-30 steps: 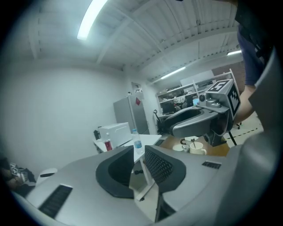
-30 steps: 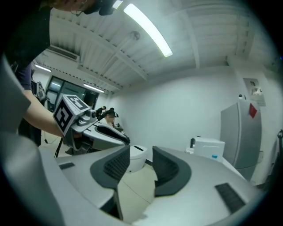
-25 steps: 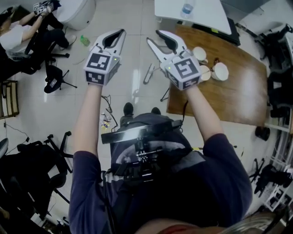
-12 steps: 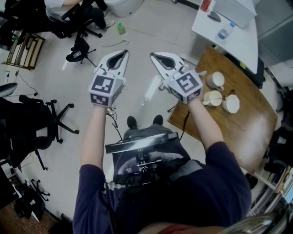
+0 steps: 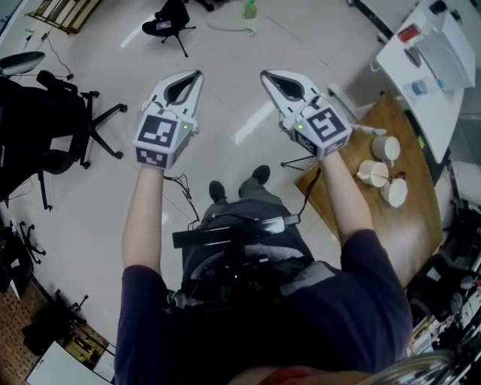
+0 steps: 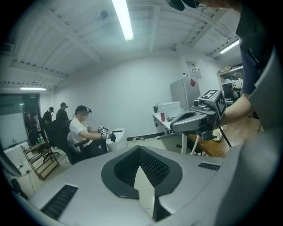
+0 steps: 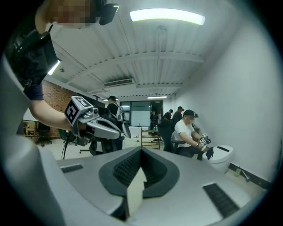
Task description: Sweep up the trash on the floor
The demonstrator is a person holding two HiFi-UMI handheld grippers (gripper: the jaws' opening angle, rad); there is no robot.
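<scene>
Two above the floor (image 5: 83, 214): left gripper (image 5: 195, 77), right gripper (image 5: 267, 77), fingers (image 6: 152, 170) closed, empty.

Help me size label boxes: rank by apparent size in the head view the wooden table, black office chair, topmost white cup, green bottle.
1. wooden table
2. black office chair, a close second
3. topmost white cup
4. green bottle, by the top edge

Office-like lab: swivel chair (image 5: 41, 124), white desk (image 5: 396, 60).

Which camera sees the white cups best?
The head view: all three cups sit on the wooden table. The left gripper view gives at most a glimpse by the table edge; the right gripper view shows none.
</scene>
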